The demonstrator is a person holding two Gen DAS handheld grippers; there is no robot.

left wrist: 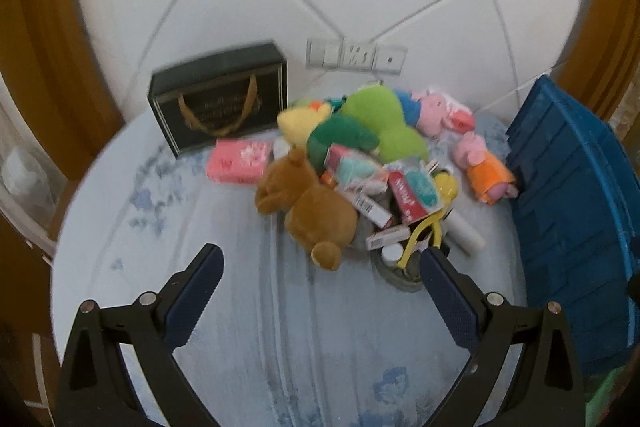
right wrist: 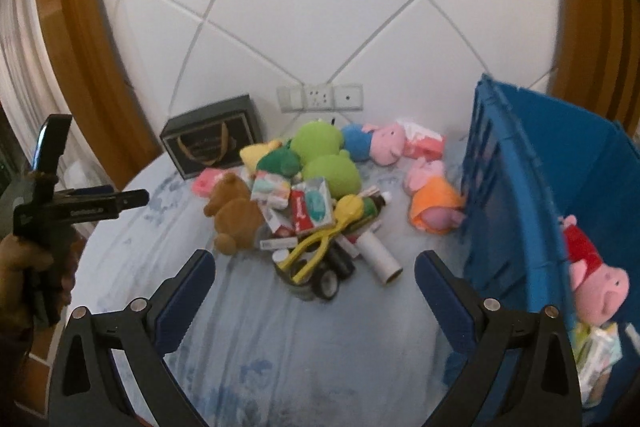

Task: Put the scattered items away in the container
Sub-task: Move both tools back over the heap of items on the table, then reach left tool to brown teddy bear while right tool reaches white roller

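Both grippers hover above the table [left wrist: 224, 307] with nothing between their fingers: the left gripper [left wrist: 322, 263] has its jaws spread wide, and the right gripper [right wrist: 314, 269] likewise. The scattered items form a pile [right wrist: 304, 195] at the table's centre, including a brown teddy bear [left wrist: 308, 207], green plush toys [right wrist: 324, 155], red packets [left wrist: 412, 193] whose lettering is too blurred to read, and yellow tongs [right wrist: 320, 239]. The blue crate [right wrist: 532, 195] stands at the right edge; a pink pig toy [right wrist: 596, 287] lies inside it, another [right wrist: 434, 201] touches its outer wall.

white tiled wall [right wrist: 320, 7]; wall sockets [right wrist: 320, 97]; wooden frames [right wrist: 76, 39]
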